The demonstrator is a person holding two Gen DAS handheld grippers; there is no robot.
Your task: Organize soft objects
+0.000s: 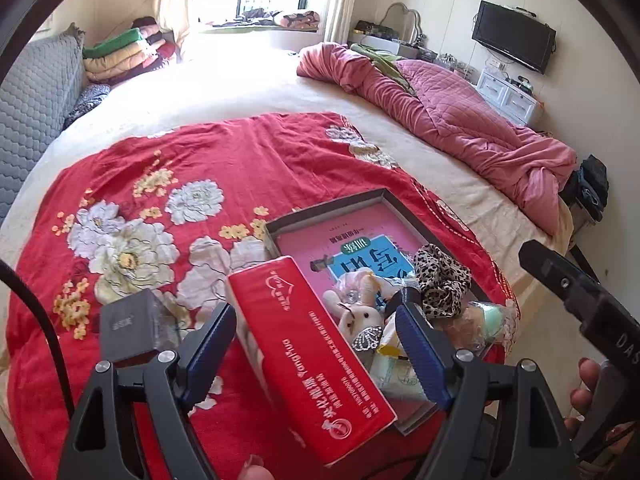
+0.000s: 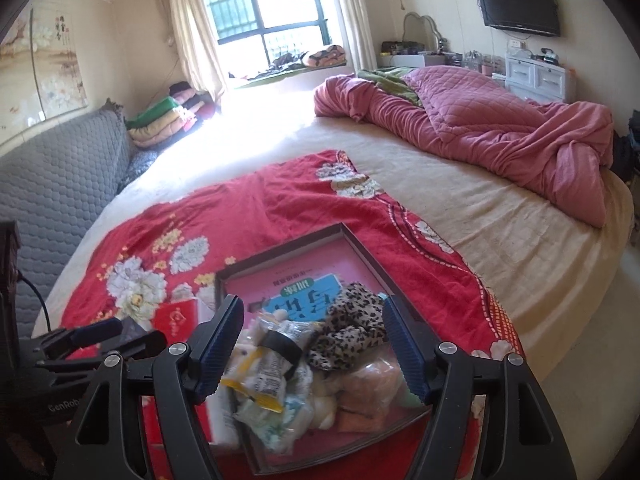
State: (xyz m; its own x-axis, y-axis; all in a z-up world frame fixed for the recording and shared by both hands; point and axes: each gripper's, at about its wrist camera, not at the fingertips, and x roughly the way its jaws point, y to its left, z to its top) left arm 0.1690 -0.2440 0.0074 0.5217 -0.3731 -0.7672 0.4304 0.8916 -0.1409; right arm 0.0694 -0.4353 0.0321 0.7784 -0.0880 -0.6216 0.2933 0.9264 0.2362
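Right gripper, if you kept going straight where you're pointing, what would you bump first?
Probably the leopard-print scrunchie or crinkly packet in the box; they lie between the open right gripper fingers, though depth is unclear.

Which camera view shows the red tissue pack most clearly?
The left wrist view shows it best: the red tissue pack lies between the open fingers of the left gripper, with its top and printing in full view. In the right wrist view only a small red part shows beside the box.

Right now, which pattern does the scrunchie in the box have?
Leopard print, tan with dark spots; the scrunchie shows best in the right wrist view.
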